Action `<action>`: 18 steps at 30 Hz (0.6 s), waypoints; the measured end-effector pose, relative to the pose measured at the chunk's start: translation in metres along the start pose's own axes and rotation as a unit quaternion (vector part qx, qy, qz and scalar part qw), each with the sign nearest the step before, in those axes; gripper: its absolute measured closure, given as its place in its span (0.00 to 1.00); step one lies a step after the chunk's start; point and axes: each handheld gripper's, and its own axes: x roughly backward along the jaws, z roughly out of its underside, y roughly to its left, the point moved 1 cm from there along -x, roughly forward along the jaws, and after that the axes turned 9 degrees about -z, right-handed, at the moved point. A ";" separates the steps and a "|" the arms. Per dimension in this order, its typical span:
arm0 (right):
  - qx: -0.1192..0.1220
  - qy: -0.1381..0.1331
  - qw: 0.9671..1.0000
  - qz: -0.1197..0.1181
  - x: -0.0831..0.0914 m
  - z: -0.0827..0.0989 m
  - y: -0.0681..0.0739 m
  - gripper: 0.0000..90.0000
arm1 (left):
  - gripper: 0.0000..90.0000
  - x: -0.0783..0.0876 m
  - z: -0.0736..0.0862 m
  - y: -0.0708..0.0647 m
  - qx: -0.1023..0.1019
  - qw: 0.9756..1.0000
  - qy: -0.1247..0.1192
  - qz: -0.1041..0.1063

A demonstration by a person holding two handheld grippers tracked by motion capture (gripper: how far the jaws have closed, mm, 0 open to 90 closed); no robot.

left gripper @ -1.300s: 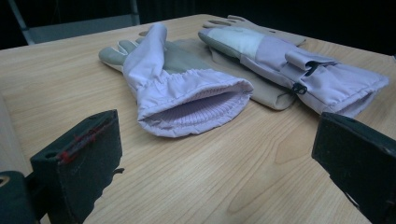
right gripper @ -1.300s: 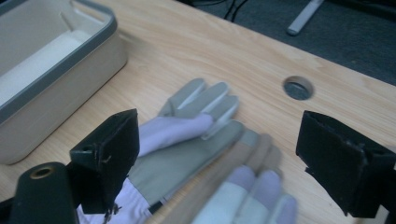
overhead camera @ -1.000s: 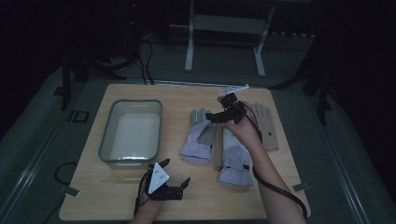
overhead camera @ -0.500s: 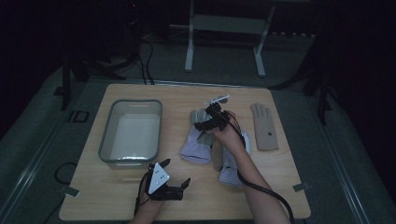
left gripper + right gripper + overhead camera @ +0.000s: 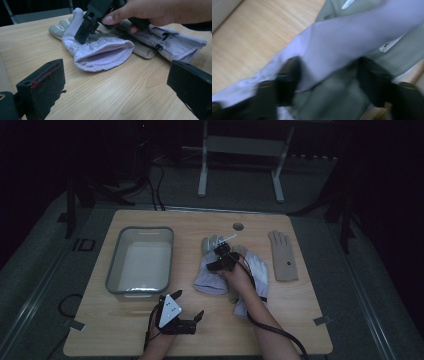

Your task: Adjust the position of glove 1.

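A lavender glove [image 5: 210,279] [image 5: 105,53] lies mid-table, its cuff opening toward the front edge. A second lavender glove [image 5: 257,266] [image 5: 175,45] lies right of it, over grey-green fabric [image 5: 342,100]. My right gripper [image 5: 220,262] [image 5: 329,77] points down onto the left lavender glove. Its jaws have just been closing; they still stand apart, with lavender and grey-green fabric between them, and the view is blurred. In the left gripper view one of its fingers [image 5: 85,30] touches the glove just behind the cuff. My left gripper [image 5: 190,305] [image 5: 117,82] rests open near the front edge, aimed at the gloves.
A grey bin [image 5: 114,270] stands on the table's left half. A beige glove [image 5: 284,257] lies flat at the right. A grey glove's fingers [image 5: 212,242] stick out behind the lavender one. A round hole [image 5: 238,226] sits near the far edge. A metal stand is behind the table.
My right gripper has come left from near the beige glove and down onto the left lavender glove. The left gripper has stayed put.
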 end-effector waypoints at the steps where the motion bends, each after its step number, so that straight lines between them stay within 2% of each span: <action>1: 0.001 0.004 1.000 -0.007 0.001 -0.001 0.001 0.60 | 0.02 0.000 0.000 0.000 0.000 1.000 0.000 0.000; 4: 0.009 0.011 1.000 -0.012 0.003 -0.003 0.005 0.79 | 0.02 0.000 0.000 0.000 0.000 1.000 0.000 0.000; 7: 0.013 0.011 1.000 -0.023 0.007 -0.002 0.009 0.87 | 0.02 0.000 0.000 0.000 -0.001 1.000 -0.001 0.001; 9: 0.025 0.009 0.999 -0.024 0.013 0.000 0.013 0.89 | 0.02 0.000 0.000 0.000 0.000 1.000 -0.001 0.001; 13: 0.030 -0.005 0.999 -0.035 0.031 0.003 0.019 0.90 | 0.02 0.000 0.000 0.000 0.001 1.000 -0.001 0.001; 18: 0.065 -0.019 0.997 -0.033 0.060 0.009 0.033 0.90 | 0.02 0.000 0.000 0.000 -0.002 1.000 -0.001 -0.001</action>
